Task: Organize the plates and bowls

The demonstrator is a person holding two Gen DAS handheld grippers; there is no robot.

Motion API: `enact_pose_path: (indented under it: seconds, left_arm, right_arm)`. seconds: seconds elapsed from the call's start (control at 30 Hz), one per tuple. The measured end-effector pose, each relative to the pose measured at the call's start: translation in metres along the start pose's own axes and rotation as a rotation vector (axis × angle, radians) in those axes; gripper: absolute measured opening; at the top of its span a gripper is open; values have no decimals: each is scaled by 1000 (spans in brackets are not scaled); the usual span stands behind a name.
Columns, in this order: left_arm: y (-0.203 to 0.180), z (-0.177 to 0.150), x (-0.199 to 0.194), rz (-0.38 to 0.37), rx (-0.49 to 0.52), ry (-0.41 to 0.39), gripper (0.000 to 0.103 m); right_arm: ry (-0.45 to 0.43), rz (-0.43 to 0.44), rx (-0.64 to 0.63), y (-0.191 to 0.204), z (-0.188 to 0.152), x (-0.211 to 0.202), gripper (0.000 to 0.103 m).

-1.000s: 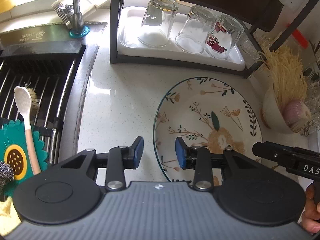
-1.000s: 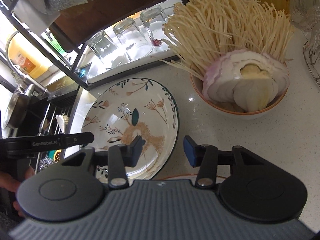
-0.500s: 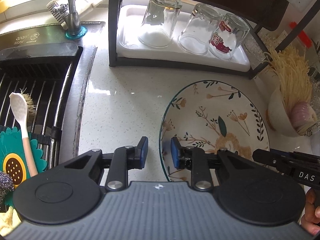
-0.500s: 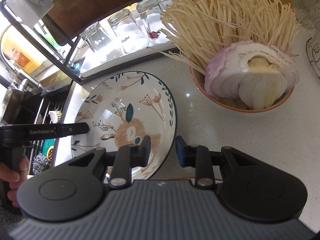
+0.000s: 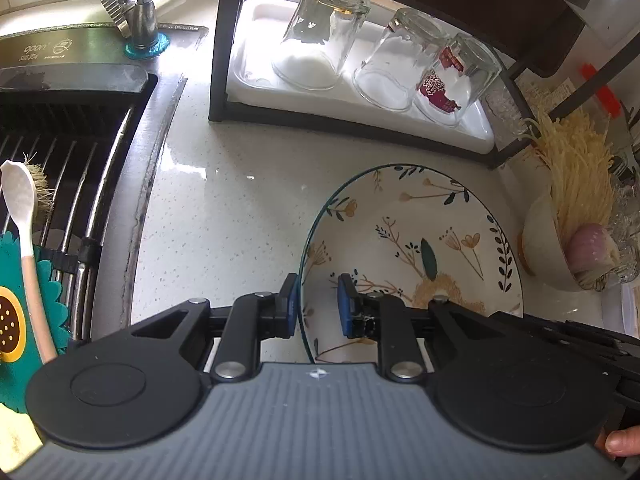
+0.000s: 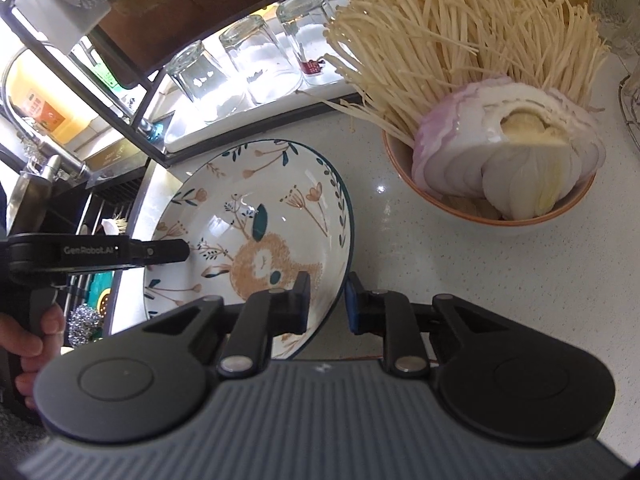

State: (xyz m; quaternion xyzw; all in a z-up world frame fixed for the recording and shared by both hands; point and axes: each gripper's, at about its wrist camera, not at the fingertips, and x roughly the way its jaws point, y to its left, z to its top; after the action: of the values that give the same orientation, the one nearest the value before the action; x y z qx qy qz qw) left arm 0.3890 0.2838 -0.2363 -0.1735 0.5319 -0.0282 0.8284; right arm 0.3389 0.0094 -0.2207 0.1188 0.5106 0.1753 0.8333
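Observation:
A floral plate (image 5: 420,220) with a dark green rim lies on the pale counter (image 5: 224,208). My left gripper (image 5: 318,304) straddles its left rim, one blue pad outside and one inside, and the jaws are closing, with a gap still showing at the inner pad. In the right wrist view the same plate (image 6: 248,200) has its right rim between the fingers of my right gripper (image 6: 328,300), whose jaws are also closing. The left gripper (image 6: 168,252) reaches in over the plate's far side there. A bowl (image 6: 472,210) of enoki mushrooms and cut onion stands right of the plate.
A black rack with a white tray (image 5: 360,100) holds three upturned glasses (image 5: 320,36) behind the plate. The sink (image 5: 60,128) with a wire rack, a spoon (image 5: 24,216) and a faucet (image 5: 142,8) lies to the left. A hand (image 6: 36,336) grips the left handle.
Both grippers' jaws have narrowed around the plate's opposite rims. The left gripper shifted slightly so the rim now sits between its pads. The plate has not moved.

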Motion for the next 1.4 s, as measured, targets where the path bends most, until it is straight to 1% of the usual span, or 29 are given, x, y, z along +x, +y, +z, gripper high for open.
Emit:
enact_pose_path:
  seconds: [0.17,0.23,0.3,0.4,0.5,0.63,0.9,1.17,1.27,1.33,1.4]
  left_arm:
    - [0,-2,-12,-7,-6,-19,23]
    - [2,-3,-16,2,-23,-23,23]
    - [4,-6,-23,-6,-48,-32,23]
    - [4,-9,-33,-3,-51,-43,23]
    - [4,-14,-41,-10,-56,-54,23]
    - [0,-21,-54,-4,-71,-70,23]
    - [-22,-37,-86,-38,-81,-115,23]
    - [-48,-63,-115,-39,-80,-161,23]
    - [-54,-73,-123,-42,-92,-170,23]
    - [-59,-80,-125,-37,-106,-164,23]
    - [-62,-86,-123,-32,-108,-152,23]
  right_arm:
    - [-13,-10,-43,6,2,-6,21]
    - [-18,-2,-49,9,3,-7,21]
    - [-19,-4,-67,13,2,-9,21]
    - [-24,12,-68,14,2,-14,22]
    - [-40,9,-97,17,-1,-21,22]
    - [-56,21,-99,18,-3,-32,22]
    - [-109,33,-98,9,-12,-71,22]
    - [-160,35,-105,1,-23,-99,22]
    - [-161,38,-112,-4,-29,-106,21]
    - [-139,25,-132,-4,-32,-108,22]
    - [-137,13,-138,-6,-35,-111,22]
